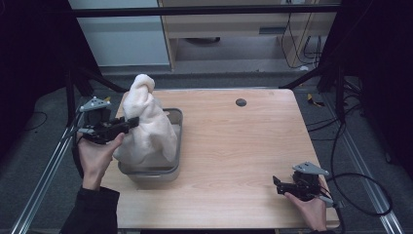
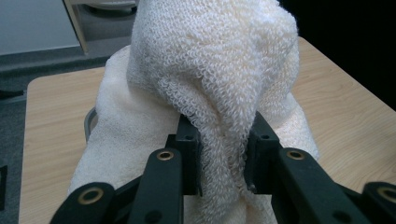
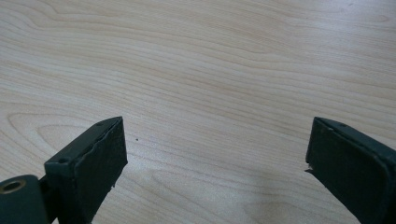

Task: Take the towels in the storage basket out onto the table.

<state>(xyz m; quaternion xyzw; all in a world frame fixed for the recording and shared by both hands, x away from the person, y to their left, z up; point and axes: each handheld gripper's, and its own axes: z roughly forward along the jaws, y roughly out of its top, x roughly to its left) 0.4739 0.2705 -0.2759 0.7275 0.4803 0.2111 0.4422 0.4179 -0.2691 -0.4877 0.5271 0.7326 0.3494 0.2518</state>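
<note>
A cream terry towel (image 1: 146,124) rises in a tall bunched heap out of a grey metal tray (image 1: 177,117) at the table's left. My left gripper (image 1: 132,122) reaches in from the left at mid-height and is shut on a fold of the towel (image 2: 219,79); the pinched fold runs between the two black jaws, just above the left gripper (image 2: 223,158). My right gripper (image 1: 276,185) rests low near the table's front right corner, held by a hand. In the right gripper view its jaws stand wide apart over bare wood, and the right gripper (image 3: 215,154) holds nothing.
The light wooden table (image 1: 234,146) has a small dark round hole (image 1: 240,102) near its far edge. Black cables (image 1: 360,180) trail off the right side. Metal frame rails run along both sides, and a cabinet stands beyond the far edge.
</note>
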